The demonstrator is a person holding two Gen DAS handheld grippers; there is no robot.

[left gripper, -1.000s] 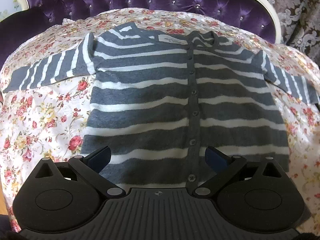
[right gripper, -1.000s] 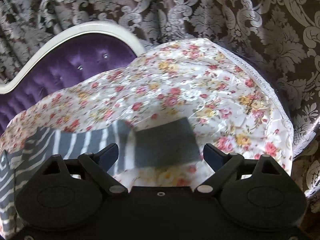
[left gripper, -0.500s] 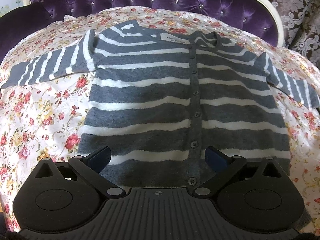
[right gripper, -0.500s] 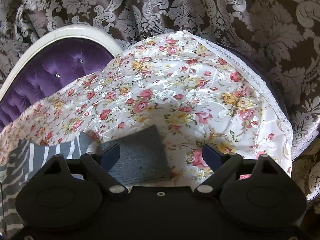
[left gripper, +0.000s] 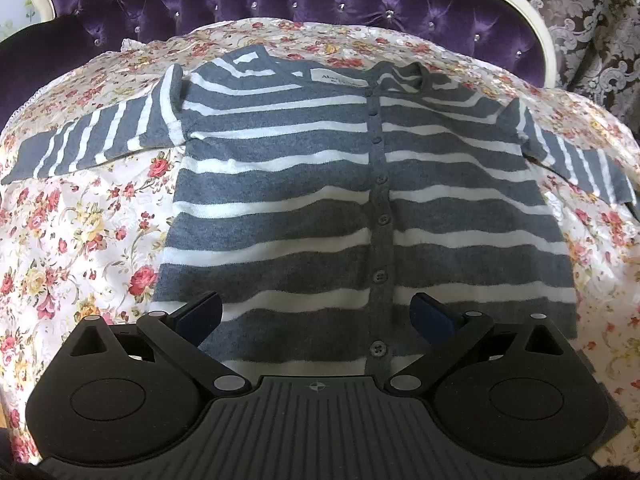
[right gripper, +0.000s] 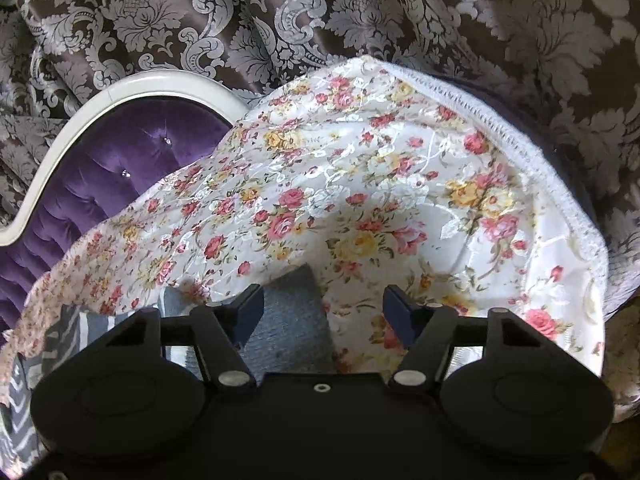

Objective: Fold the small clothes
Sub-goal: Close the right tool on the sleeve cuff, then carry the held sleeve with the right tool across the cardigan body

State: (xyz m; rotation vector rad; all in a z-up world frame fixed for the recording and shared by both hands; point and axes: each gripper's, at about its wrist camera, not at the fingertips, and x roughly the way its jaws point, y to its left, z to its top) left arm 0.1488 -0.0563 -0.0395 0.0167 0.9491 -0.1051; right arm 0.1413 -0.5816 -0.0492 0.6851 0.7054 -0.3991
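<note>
Lying buttoned and spread flat on a floral bedspread (left gripper: 72, 240), the grey-and-white striped cardigan (left gripper: 304, 184) has both sleeves stretched out sideways below a purple tufted headboard (left gripper: 280, 0). Over its bottom hem the left gripper (left gripper: 318, 314) hangs with jaws spread wide and nothing between them. The right gripper (right gripper: 323, 314), its jaws just narrowing but not yet pressing, straddles the plain grey sleeve cuff (right gripper: 292, 312) near the bedspread's edge, by the damask curtain (right gripper: 360, 12).

Neck label (left gripper: 340, 79): white tag sitting inside the collar of the striped cardigan (left gripper: 280, 208); dark print beginning "A", the rest showing too small and blurred to read.
Other text: nothing legible showing in either wrist view.
</note>
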